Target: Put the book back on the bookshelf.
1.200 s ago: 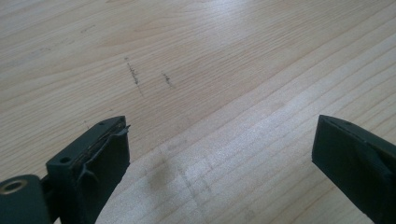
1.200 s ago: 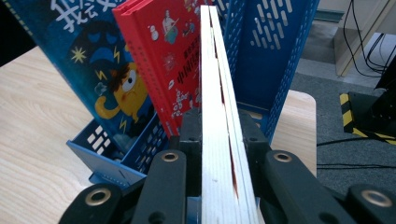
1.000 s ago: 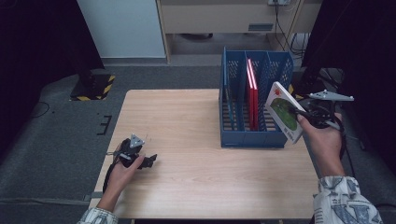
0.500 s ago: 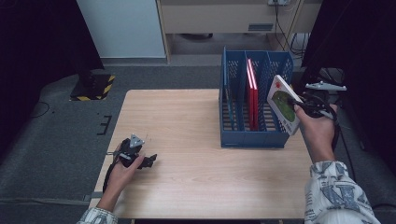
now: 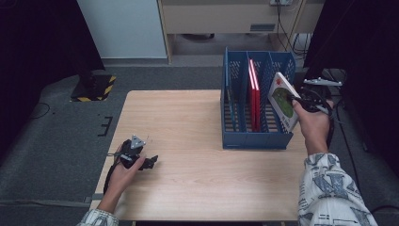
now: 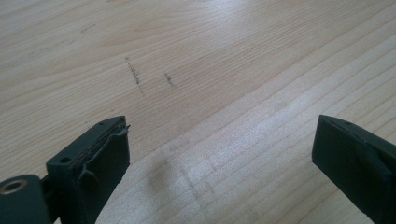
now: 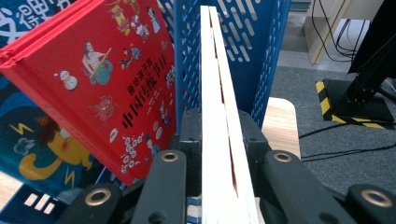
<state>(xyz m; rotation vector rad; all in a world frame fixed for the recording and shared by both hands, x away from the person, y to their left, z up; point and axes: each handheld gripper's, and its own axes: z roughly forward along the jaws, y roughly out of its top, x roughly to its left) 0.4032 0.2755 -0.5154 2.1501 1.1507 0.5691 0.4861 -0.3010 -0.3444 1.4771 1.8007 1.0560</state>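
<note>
Our right gripper [image 5: 297, 100] has its jaws clamped on a thin white book [image 5: 282, 100], gripping it by one edge so that, in the right gripper view, the page edges [image 7: 219, 121] run straight up between the two black jaws. Our left gripper [image 5: 141, 161] rests on the wooden table [image 5: 188, 122] near its front left corner, jaws spread wide with nothing but bare wood between them.

We hold the book tilted at the right end of the blue file rack [image 5: 254, 139], its green-and-red cover facing left and its lower corner near the rack's right wall. A red book [image 5: 254, 94] already stands in a middle slot, leaning a little.

We judge that we are mid-way through filing this book: carried to the rack, not yet seated. The next move calls for bringing the book upright, lining its lower edge with the open rightmost slot between the dividers, and lowering it in without snagging the perforated wall [image 7: 261, 51].
</note>
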